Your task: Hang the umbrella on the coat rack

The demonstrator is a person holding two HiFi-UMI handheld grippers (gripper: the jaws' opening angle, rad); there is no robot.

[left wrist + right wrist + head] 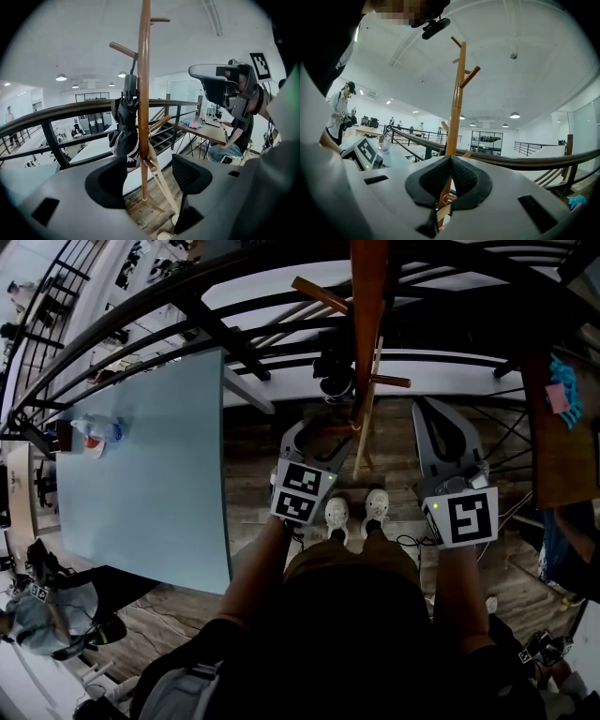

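Plank floor (pixel 272 442): bears the foot of the coat rack (pixel 367 343), with the person's pale shoes (pixel 336 515) just beside that foot; folded black umbrella (pixel 124 122) hangs from a peg, against the rack's pole; pale blue table (pixel 159 502) at the floor's left, a plastic bottle (pixel 97 431) near its far left corner; brown desk (pixel 553 456) at right, a blue and pink cloth (pixel 563 395) at its far edge.

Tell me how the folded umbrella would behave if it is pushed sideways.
The umbrella would probably swing, since it hangs freely from one slanted peg. Its loose, folded fabric likely feels soft, not stiff.
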